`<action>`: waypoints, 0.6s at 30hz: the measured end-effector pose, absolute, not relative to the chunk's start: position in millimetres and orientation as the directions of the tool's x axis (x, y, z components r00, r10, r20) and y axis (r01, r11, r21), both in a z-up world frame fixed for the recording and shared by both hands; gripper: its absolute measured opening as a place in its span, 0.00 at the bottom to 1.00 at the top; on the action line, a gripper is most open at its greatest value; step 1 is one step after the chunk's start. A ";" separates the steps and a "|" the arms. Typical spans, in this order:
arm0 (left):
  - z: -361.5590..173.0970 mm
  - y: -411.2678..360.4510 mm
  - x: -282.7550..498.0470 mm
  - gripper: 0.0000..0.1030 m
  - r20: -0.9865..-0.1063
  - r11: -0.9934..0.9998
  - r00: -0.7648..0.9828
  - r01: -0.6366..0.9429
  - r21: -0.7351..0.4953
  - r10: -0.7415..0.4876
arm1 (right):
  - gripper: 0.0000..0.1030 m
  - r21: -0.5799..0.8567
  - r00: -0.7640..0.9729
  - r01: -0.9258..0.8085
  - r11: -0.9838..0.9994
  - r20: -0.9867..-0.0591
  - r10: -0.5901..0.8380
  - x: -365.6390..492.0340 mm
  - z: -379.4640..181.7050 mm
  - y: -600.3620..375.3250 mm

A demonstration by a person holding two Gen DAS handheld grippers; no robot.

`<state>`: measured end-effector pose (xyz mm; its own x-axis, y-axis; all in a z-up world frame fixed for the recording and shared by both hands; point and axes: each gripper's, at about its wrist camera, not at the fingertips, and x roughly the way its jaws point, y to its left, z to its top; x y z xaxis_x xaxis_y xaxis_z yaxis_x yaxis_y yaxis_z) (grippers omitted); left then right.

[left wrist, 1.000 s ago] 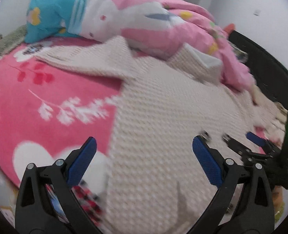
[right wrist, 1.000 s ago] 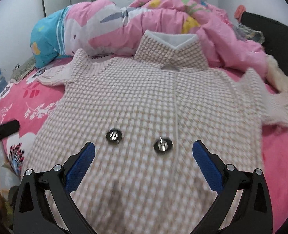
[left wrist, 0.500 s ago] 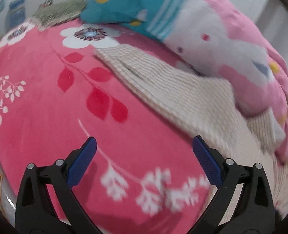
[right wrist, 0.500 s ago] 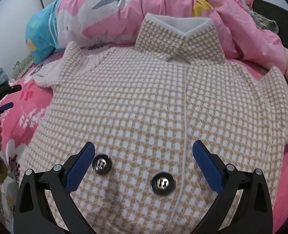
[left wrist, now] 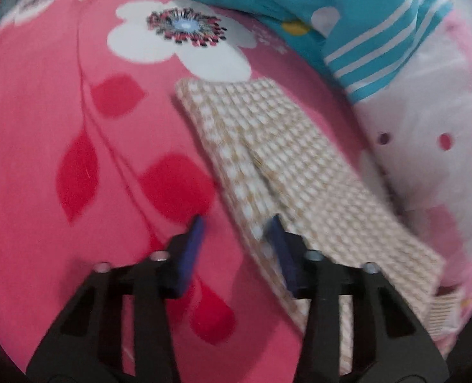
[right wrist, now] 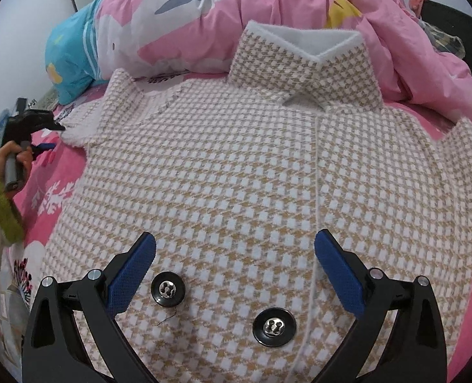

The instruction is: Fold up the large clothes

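A beige-and-white houndstooth jacket (right wrist: pixel 236 166) lies flat, front up, on a pink bed, collar (right wrist: pixel 303 60) at the far side and two dark buttons (right wrist: pixel 168 289) near me. My right gripper (right wrist: pixel 235 265) is open above its lower front, holding nothing. The jacket's left sleeve (left wrist: pixel 268 159) stretches out over the pink sheet. My left gripper (left wrist: pixel 237 233) is half closed around the sleeve's near edge, one pad over the cloth and one beside it on the sheet; it also shows in the right wrist view (right wrist: pixel 41 121).
A pink floral bed sheet (left wrist: pixel 76 127) lies under the jacket. A blue-and-pink quilt (right wrist: pixel 178 22) is heaped along the far side, close to the sleeve and collar. A dark headboard or furniture (right wrist: pixel 453 16) stands at the far right.
My left gripper swung left off the jacket body to the sleeve, came close to it and narrowed its jaws. My right gripper moved forward up the jacket front, staying open.
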<state>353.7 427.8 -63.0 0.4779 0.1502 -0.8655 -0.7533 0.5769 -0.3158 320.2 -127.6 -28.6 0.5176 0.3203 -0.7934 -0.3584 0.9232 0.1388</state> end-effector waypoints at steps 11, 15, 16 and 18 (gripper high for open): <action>62.7 328.5 357.7 0.02 -0.686 0.833 0.624 -0.552 -0.047 0.375 | 0.77 0.132 0.597 -0.297 0.946 -0.747 0.292 272.1 7.3 -162.8; 134.9 221.3 344.2 0.02 -0.573 0.947 0.782 -0.319 -0.033 0.244 | 0.77 0.150 0.618 -0.247 0.957 -0.736 0.275 246.7 22.1 -193.4; 146.9 190.4 341.3 0.02 -0.559 0.969 0.809 -0.245 -0.045 0.178 | 0.77 0.154 0.620 -0.236 0.959 -0.737 0.271 244.1 24.3 -199.5; 156.3 138.6 337.5 0.02 -0.555 0.990 0.829 -0.125 -0.063 0.069 | 0.77 0.158 0.624 -0.210 0.965 -0.738 0.256 232.6 29.1 -215.2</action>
